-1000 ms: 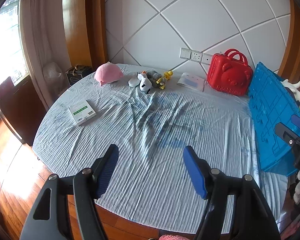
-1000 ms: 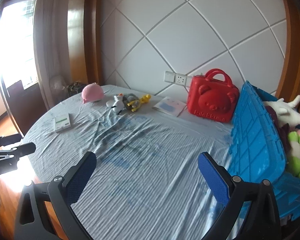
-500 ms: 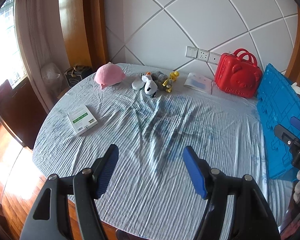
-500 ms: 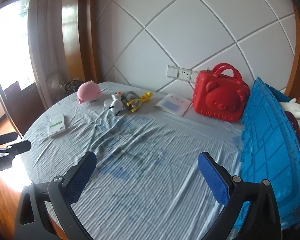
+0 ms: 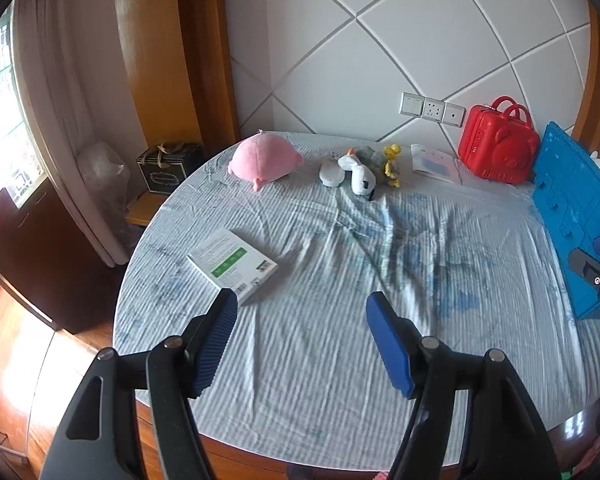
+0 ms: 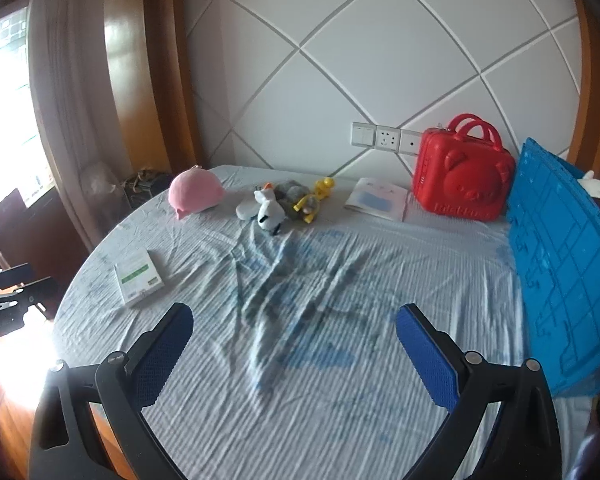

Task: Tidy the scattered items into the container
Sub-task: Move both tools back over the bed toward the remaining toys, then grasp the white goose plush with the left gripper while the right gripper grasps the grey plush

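A round table under a striped cloth (image 5: 320,340) carries a white and green box (image 5: 232,266) (image 6: 139,277), a pink plush (image 5: 262,159) (image 6: 196,194), a white plush (image 5: 360,176) (image 6: 269,210), a yellow toy (image 5: 392,162) (image 6: 314,200), a booklet (image 5: 436,164) (image 6: 378,198) and a red bear case (image 5: 498,146) (image 6: 462,174). The blue crate (image 5: 576,216) (image 6: 564,264) stands at the right edge with plush toys inside. My left gripper (image 5: 300,310) is open just right of the box, holding nothing. My right gripper (image 6: 294,320) is open over the bare cloth.
A wall with sockets (image 5: 432,108) rises behind the table. A dark bag (image 5: 166,166) sits on a low stand at the far left, beside a curtain and window. The left gripper's body (image 6: 8,296) shows at the left edge of the right wrist view.
Both grippers have moved forward and left over the table. The white and green box now lies just ahead of my left finger. Both stay open.
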The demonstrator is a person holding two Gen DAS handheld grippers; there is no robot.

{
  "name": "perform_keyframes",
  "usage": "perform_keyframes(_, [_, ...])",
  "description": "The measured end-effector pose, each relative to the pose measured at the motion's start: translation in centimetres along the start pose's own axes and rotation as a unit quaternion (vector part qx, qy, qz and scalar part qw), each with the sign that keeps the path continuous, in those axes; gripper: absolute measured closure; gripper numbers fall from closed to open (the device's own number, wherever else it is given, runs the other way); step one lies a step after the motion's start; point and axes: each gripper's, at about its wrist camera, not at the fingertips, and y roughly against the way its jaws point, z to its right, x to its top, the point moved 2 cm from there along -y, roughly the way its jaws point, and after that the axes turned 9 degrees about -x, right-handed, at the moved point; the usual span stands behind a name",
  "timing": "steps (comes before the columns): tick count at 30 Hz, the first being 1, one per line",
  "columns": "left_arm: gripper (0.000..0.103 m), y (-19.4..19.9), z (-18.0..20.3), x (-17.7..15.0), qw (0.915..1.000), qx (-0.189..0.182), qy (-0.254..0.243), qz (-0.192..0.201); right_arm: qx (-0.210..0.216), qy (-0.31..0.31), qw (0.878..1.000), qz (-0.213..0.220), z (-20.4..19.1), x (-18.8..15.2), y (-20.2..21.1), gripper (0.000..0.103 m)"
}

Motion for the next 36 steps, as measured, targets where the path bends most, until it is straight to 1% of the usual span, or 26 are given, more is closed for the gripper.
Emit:
perform_keyframes(2, [0.037,-0.2,-1.9,0.3,1.0,-0.001,-0.005,-0.004,-0.008,-0.006,1.0,-0.004,-1.6,0.0,0.2,0.0])
perform_keyframes(4, [0.037,-0.9,-3.0,0.6,0.9999,-0.012,-0.002,-0.01,-0.018,-0.003,1.0,-0.015,-2.9,0.0,0.0,0.0])
perform_keyframes(8, [0.037,-2.8,-4.2,1.5,0.9994,-0.028,-0.003,-0.021,-0.037,0.003,0.999,-0.026,-4.2,0.7,-1.1,0.0])
perform_keyframes(11, [0.037,-4.4,-4.5,2.6,0.999,-0.034,-0.001,-0.03,-0.04,-0.001,0.999,-0.028,-4.5,1.7,-2.8,0.0])
perform_keyframes(17, [0.037,-8.2,-3.2,7.2,0.9989,-0.024,-0.024,-0.032,-0.038,-0.014,0.999,-0.028,-3.2,4.8,-7.5,0.0])
perform_keyframes(21, [0.037,-11.8,-1.8,9.8,0.9977,-0.04,-0.03,-0.046,-0.049,-0.006,0.998,-0.03,-2.2,6.7,-10.3,0.0])
perform_keyframes(24, [0.037,-14.5,-0.7,11.8,0.9963,-0.053,-0.035,-0.057,-0.056,-0.011,0.998,-0.04,-1.5,7.9,-12.6,0.0])
perform_keyframes(28, [0.037,-20.7,1.4,14.9,0.9921,-0.081,-0.049,-0.082,-0.073,-0.017,0.996,-0.052,-0.8,9.1,-15.8,0.0])
perform_keyframes(31, [0.037,-26.1,2.8,16.9,0.989,-0.098,-0.049,-0.099,-0.084,-0.037,0.994,-0.06,0.1,9.3,-17.8,0.0])
perform_keyframes(36, [0.037,-35.4,4.5,18.9,0.9862,-0.096,-0.044,-0.127,-0.104,-0.047,0.99,-0.082,1.3,9.1,-22.2,0.0])
